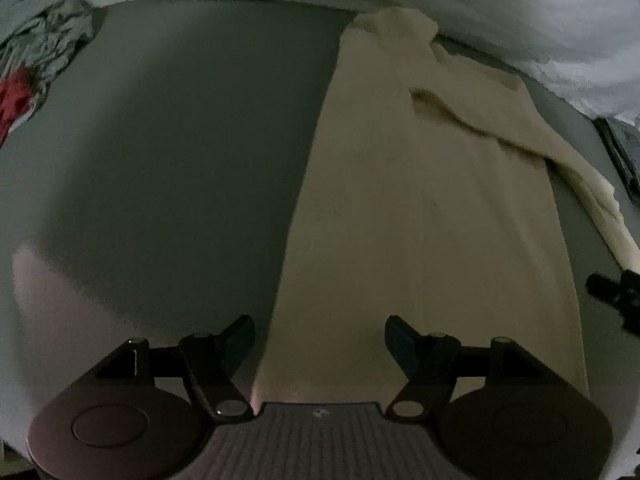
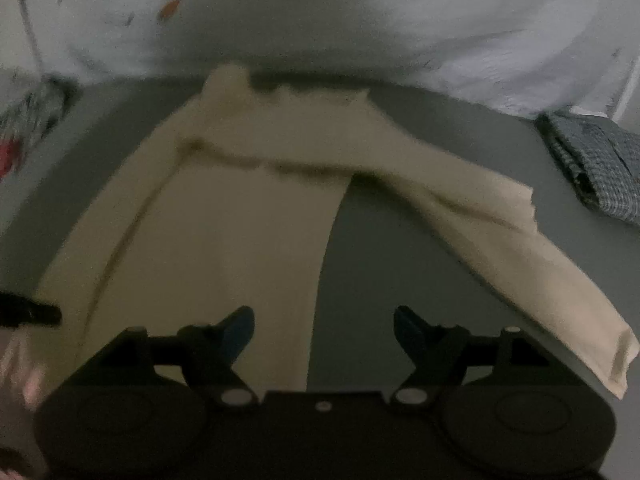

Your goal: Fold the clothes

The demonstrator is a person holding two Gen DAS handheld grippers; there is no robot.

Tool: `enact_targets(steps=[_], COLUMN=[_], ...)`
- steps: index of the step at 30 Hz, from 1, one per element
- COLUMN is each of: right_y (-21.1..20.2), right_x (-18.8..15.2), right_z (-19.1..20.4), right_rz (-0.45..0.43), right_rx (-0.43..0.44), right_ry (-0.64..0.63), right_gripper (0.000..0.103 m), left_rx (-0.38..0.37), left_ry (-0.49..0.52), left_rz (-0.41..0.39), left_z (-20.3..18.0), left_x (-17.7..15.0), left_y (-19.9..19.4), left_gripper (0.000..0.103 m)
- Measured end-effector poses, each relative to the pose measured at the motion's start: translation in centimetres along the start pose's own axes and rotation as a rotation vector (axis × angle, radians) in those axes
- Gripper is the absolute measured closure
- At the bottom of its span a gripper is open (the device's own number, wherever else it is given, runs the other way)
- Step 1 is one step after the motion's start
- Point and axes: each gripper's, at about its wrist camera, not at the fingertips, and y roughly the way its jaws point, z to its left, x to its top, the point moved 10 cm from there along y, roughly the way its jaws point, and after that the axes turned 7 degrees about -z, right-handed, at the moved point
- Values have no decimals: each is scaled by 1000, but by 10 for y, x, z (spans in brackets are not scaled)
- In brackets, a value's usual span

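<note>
Dim grey bed (image 1: 160,160); cream sweater (image 1: 440,220) lies lengthwise, one sleeve (image 2: 520,248) splayed toward the right edge. We hold both tongs (image 1: 320,344) (image 2: 324,332) released, empty. Risk: a single-layer pinch drags and skews it.

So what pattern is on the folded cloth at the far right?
Small blue-and-white check on the folded checked cloth, clearest in the right wrist view.

We see a plain cream garment (image 1: 432,208) on a grey surface (image 1: 180,152), white bedding (image 2: 320,24) behind, a blue-white checked cloth (image 2: 600,164) far right, and crumpled grey-green cloth (image 1: 48,40) with red fabric (image 1: 14,104).
</note>
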Motion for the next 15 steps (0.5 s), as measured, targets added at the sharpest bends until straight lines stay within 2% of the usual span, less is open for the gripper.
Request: enact_targets(steps=[1,2,3,9,10,12,15], right_y=[1,4,13,63,71,88,112], right_x=[9,18,31,106,118,143,180], right_z=[-1,-1,4,31,36,45,58], right_rz=[-27,-49,-53,-78,-82,-91,-103], right_rx=[4,13,31,143,162,199,255], right_ry=[14,23,21,5,2,-4,-12], right_gripper=[58,78,84,81,79,56,51], left_rx=[-2,-3,-1,10,14,19,17], left_ry=[1,2,6,45,53,67,72], left_rz=[-6,-12,-19,-69,-76,-91,-115], left_z=[2,4,6,12,14,17,22], left_x=[8,16,24,81,90,108,134], left_y=[2,5,7,32,36,44,54], left_gripper=[30,30,30,29,29,28,26])
